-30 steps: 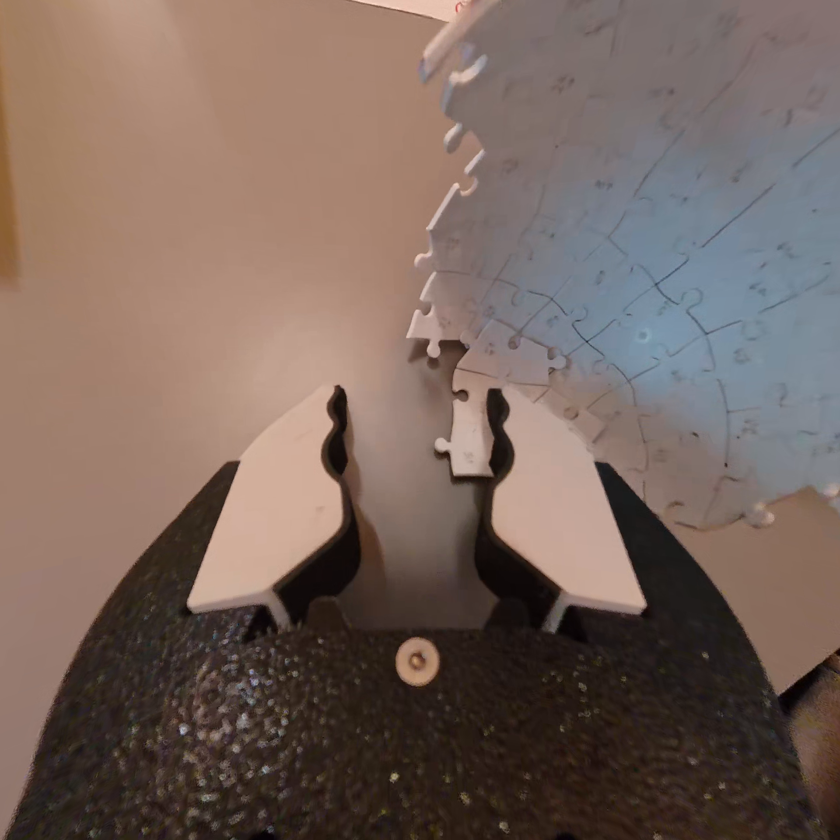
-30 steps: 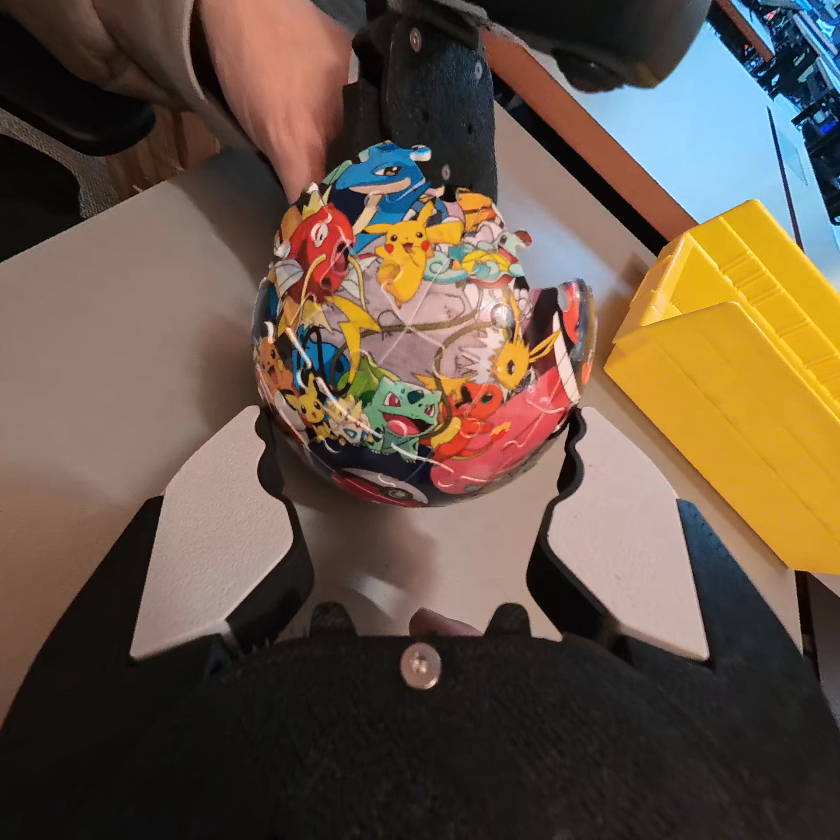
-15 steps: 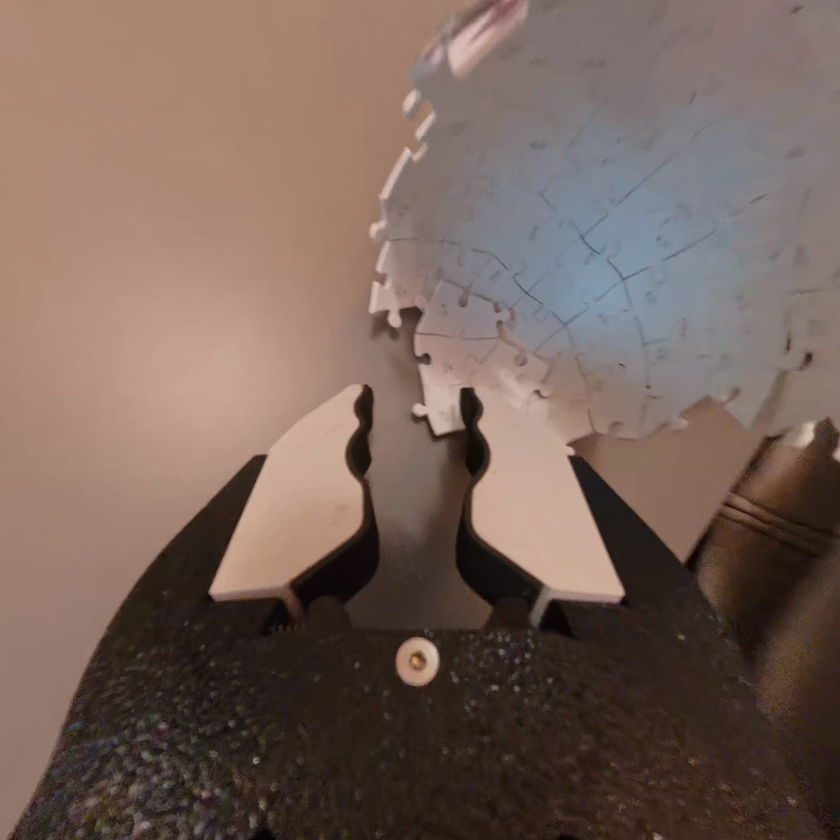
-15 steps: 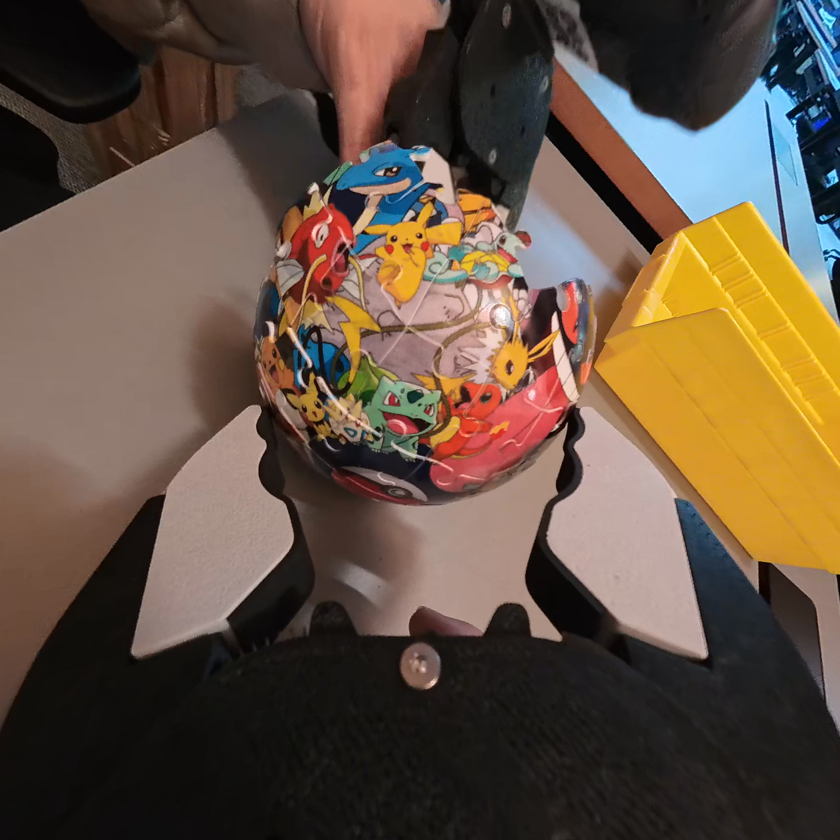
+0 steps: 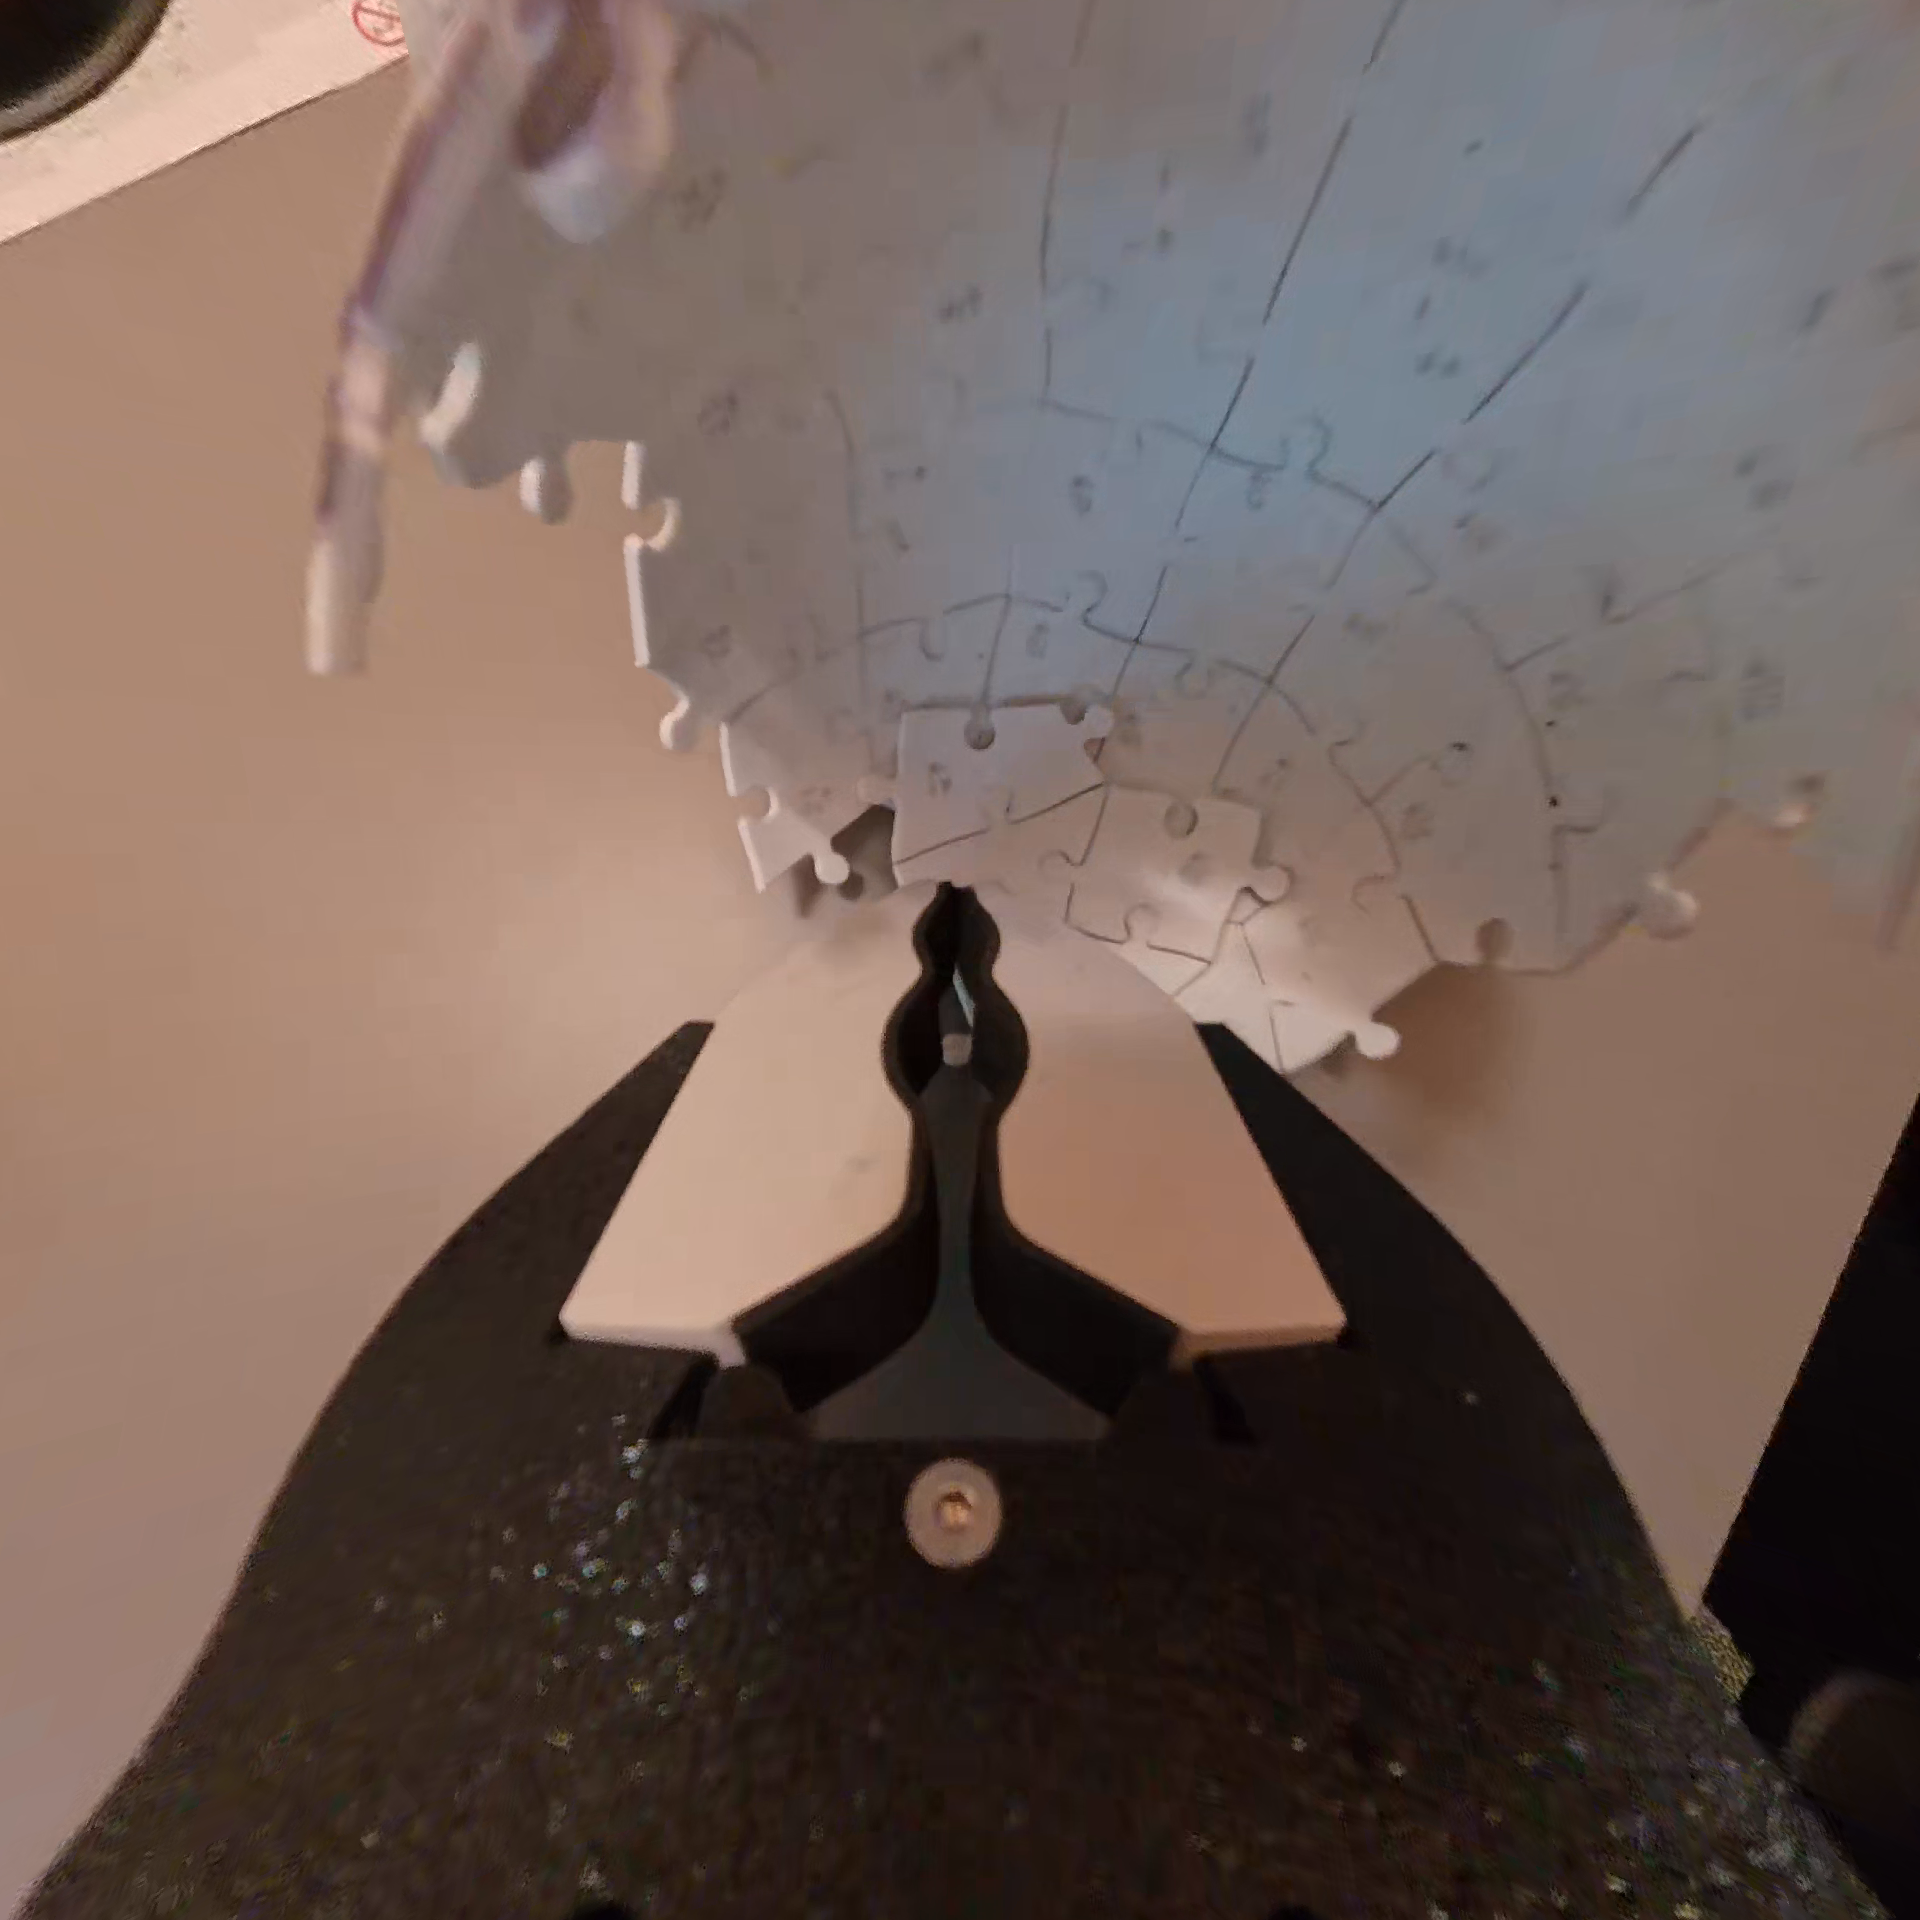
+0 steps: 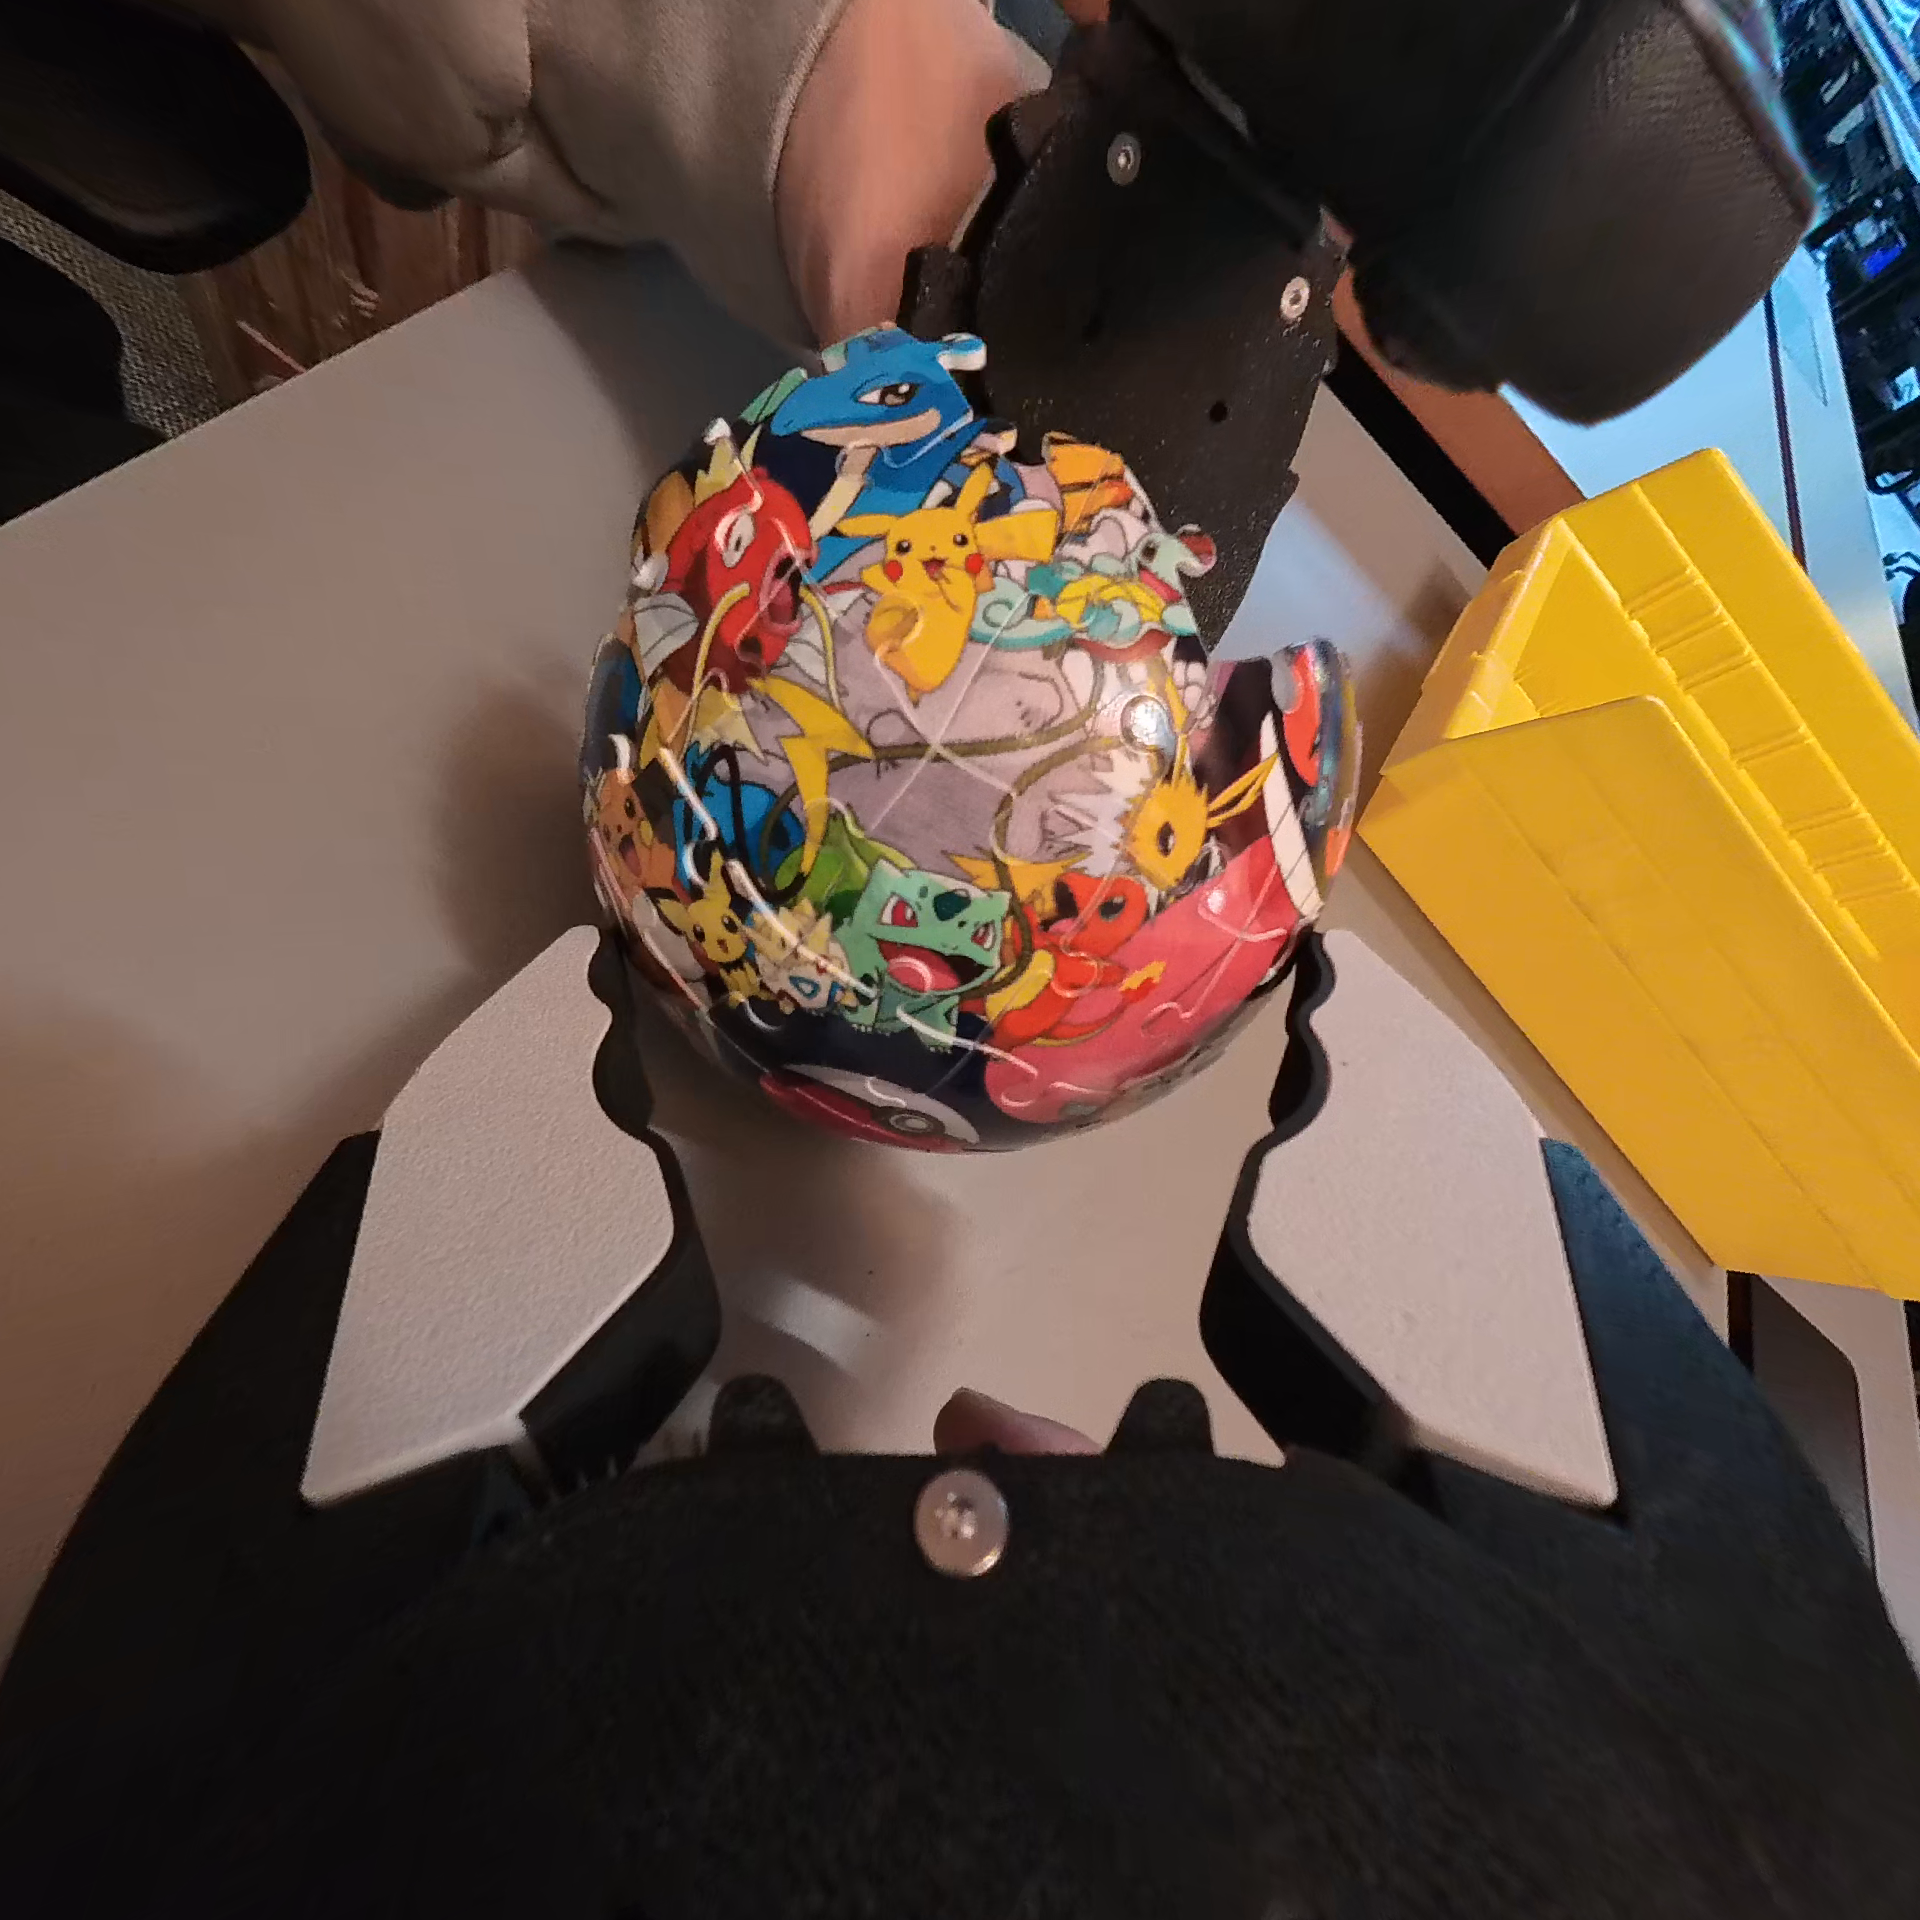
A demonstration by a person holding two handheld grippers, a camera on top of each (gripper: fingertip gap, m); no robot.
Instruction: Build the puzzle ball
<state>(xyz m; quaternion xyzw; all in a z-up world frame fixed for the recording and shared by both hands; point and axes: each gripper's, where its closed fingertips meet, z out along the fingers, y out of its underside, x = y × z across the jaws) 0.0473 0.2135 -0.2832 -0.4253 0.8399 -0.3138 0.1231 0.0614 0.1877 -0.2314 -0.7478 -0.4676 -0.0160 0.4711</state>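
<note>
The puzzle ball [image 6: 966, 790] is a colourful cartoon-printed shell, open at the top right. My right gripper [image 6: 961, 956] grips it by its lower sides, one finger on each side, just above the grey table [image 6: 260, 727]. The left wrist view shows the shell's white inside [image 5: 1247, 468] with a jagged rim. My left gripper [image 5: 951, 909] is shut at that rim on a thin puzzle piece [image 5: 961, 1003] seen edge-on between the fingers. In the right wrist view the left gripper [image 6: 1216, 582] reaches down into the ball's open top from behind.
Yellow plastic bins [image 6: 1662, 883] stand close to the right of the ball. A person's hand and sleeve [image 6: 852, 208] hold the left gripper behind the ball. A white sheet [image 5: 156, 135] lies at the table's far left.
My left gripper has closed from open onto the piece at the shell's rim, and the shell now fills more of its view. The right gripper holds the ball as before.
</note>
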